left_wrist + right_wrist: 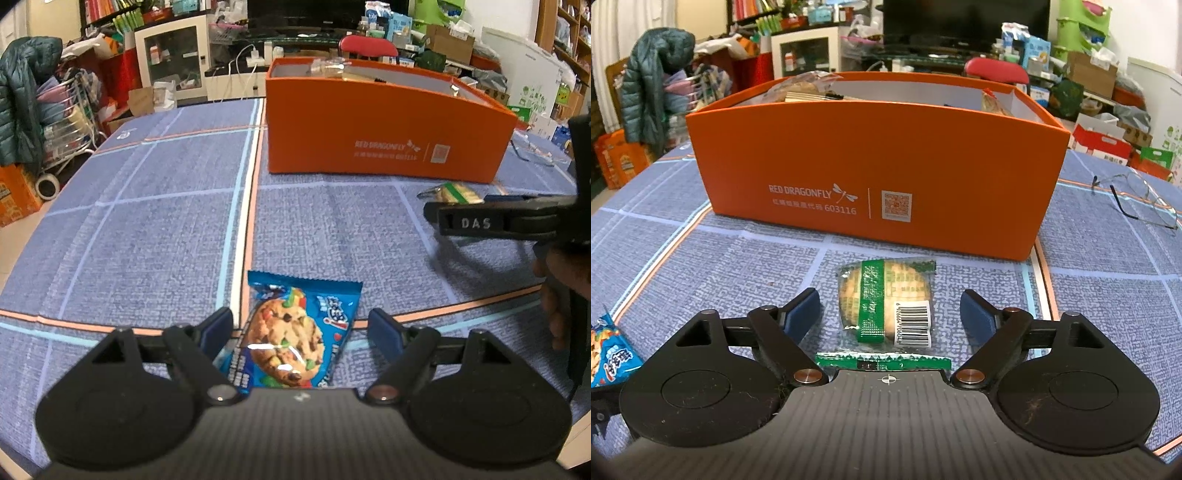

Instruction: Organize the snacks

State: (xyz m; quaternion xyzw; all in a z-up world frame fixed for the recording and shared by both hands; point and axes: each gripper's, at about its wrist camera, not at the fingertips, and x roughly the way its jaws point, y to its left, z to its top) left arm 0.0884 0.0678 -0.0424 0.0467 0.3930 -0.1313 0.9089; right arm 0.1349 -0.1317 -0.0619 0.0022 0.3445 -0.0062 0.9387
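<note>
A blue cookie packet [295, 332] lies flat on the blue tablecloth between the fingers of my open left gripper [301, 326]; the jaws stand apart on either side of it. It also shows at the left edge of the right wrist view [609, 354]. A clear green-striped cracker packet [886, 306] lies between the fingers of my open right gripper [890, 314], untouched. It also shows in the left wrist view [452, 192], beside the right gripper's finger [480, 221]. An orange box [871, 177] holding several snacks stands behind both packets.
A pair of glasses [1137, 199] lies on the cloth right of the box. The orange box [384, 129] sits at the back of the table in the left wrist view. Cluttered shelves, a cabinet and a red chair [995, 70] stand beyond the table.
</note>
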